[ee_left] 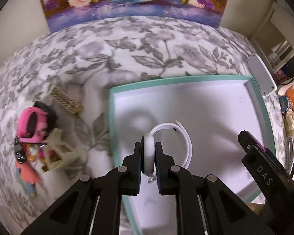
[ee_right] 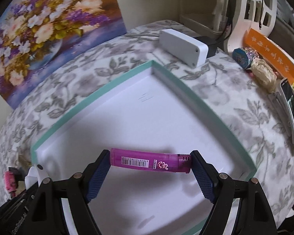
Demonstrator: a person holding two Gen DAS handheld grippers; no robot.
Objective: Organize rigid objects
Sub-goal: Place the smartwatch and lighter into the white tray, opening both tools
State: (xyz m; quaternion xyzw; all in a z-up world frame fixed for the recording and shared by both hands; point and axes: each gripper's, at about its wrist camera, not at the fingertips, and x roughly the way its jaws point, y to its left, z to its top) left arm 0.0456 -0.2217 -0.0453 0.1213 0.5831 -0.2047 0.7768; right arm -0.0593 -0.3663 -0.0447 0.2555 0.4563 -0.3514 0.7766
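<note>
Left gripper clamps white band, its casing half-hidden, over tray.

both wrist views look closely down into the tray.

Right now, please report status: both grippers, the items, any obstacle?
Left gripper shut on white wristband, over teal-rimmed tray. Right gripper shut on purple lighter endwise, over same tray. Nothing in the way.
</note>
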